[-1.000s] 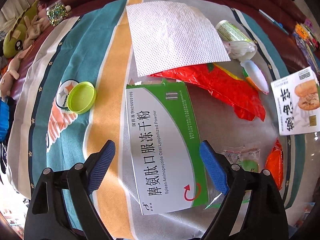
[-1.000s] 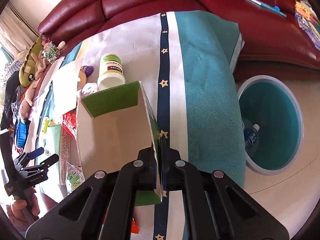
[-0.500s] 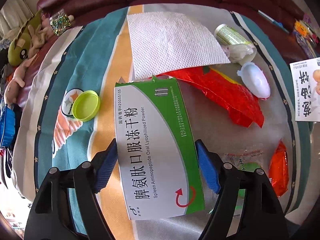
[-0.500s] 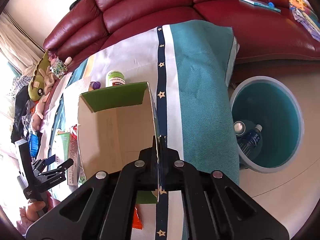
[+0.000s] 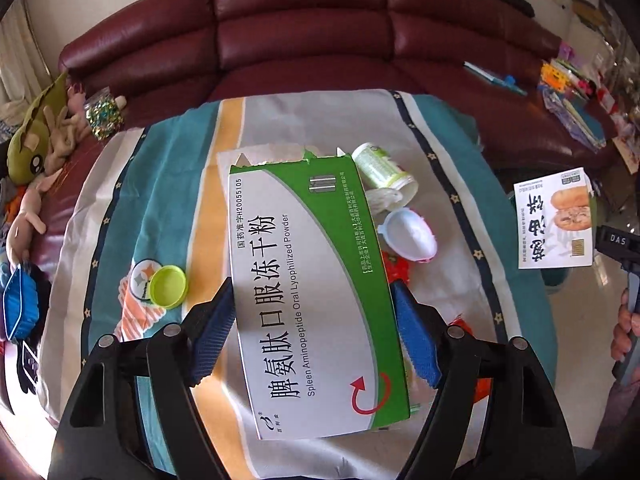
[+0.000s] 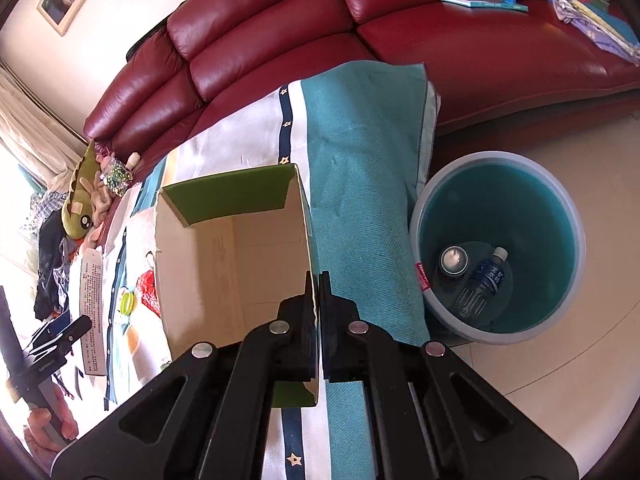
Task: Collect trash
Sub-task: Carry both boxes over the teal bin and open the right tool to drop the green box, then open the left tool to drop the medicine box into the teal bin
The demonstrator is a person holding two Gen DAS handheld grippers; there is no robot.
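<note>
Cardboard is what both grippers are dealing with. The green-and-white medicine box is held between the blue pads of the left gripper, clamped across its width near the lower end, above the striped cloth on the bench. The box is judged light, probably empty, thin-walled and easily crushed; its top edge is torn, so a hold on the flat side edges is preferred over the ragged flap.

An opened carton is pinched by one wall in the right gripper, whose jaws are closed on it. Being open, the carton is expected to flex and swing. The teal bin stands on the floor at three o'clock of the carton, with a water bottle and a can inside.
</note>
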